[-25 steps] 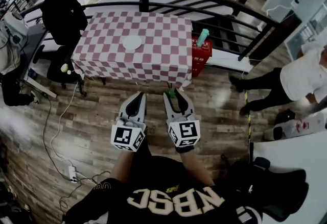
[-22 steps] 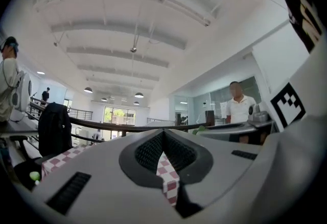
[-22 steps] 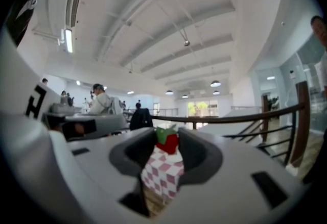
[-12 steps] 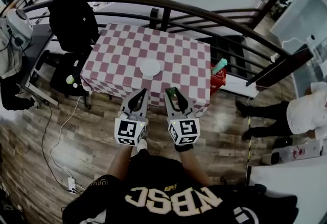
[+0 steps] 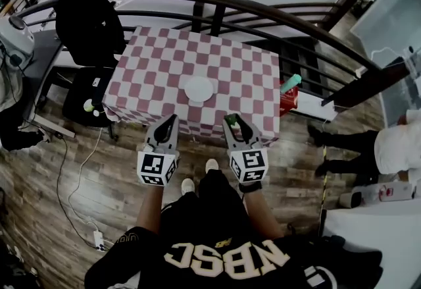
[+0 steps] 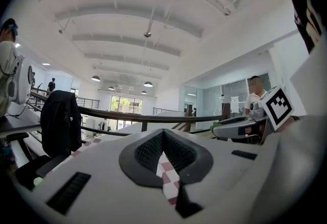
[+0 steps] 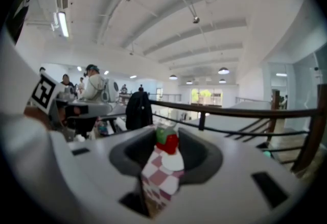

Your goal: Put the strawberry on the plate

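The right tongs [image 5: 235,124] are clamped on the strawberry [image 7: 166,139], which sits at their very tips with its green cap outermost. The left tongs [image 5: 170,120] are closed on nothing. Ahead of both pairs, roughly between their lines and well apart from them, the plate [image 5: 198,90] lies on the checked table [image 5: 151,60]. The berry looks light, soft and easily bruised, perhaps a little slick. A gentle pinch across its broad red body seems the right hold.

Held forward side by side, the left gripper [image 5: 170,119] has its jaws together; the right gripper [image 5: 235,121] clamps a strawberry [image 7: 166,141]
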Demonstrator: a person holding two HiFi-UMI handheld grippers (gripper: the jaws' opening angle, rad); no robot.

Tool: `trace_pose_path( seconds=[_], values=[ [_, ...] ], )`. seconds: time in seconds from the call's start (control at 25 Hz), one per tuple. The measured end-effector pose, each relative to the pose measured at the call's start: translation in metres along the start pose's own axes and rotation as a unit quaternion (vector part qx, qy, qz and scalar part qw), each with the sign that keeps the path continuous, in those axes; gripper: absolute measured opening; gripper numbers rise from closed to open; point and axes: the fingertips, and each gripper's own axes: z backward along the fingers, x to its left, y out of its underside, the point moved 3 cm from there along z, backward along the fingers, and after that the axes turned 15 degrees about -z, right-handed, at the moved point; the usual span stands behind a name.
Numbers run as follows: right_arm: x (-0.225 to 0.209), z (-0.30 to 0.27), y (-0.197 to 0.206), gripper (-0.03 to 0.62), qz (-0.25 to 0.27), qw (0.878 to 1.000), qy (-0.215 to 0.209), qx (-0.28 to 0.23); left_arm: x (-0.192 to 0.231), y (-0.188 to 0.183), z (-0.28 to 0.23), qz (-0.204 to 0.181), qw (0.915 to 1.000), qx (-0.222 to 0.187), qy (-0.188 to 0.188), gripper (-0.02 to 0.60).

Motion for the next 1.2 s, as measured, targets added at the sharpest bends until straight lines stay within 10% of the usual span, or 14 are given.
trace_pose_path(
  seconds=[0.32, 1.2],
  values=[
    [-0.034, -0.061, 0.003, 0.15, 0.103, 0.99, -0.064, 0.073, 0.026, 0.048, -0.045, -0.013, 0.9982, 0.056, 0.016, 0.015],
    [-0.099, -0.228, 0.077, 0.15, 0.13, 0.951, -0.162, 0.228, 0.02, 0.151, -0.168, 0.028, 0.9828, 0.172, 0.06, 0.015]
  ],
)
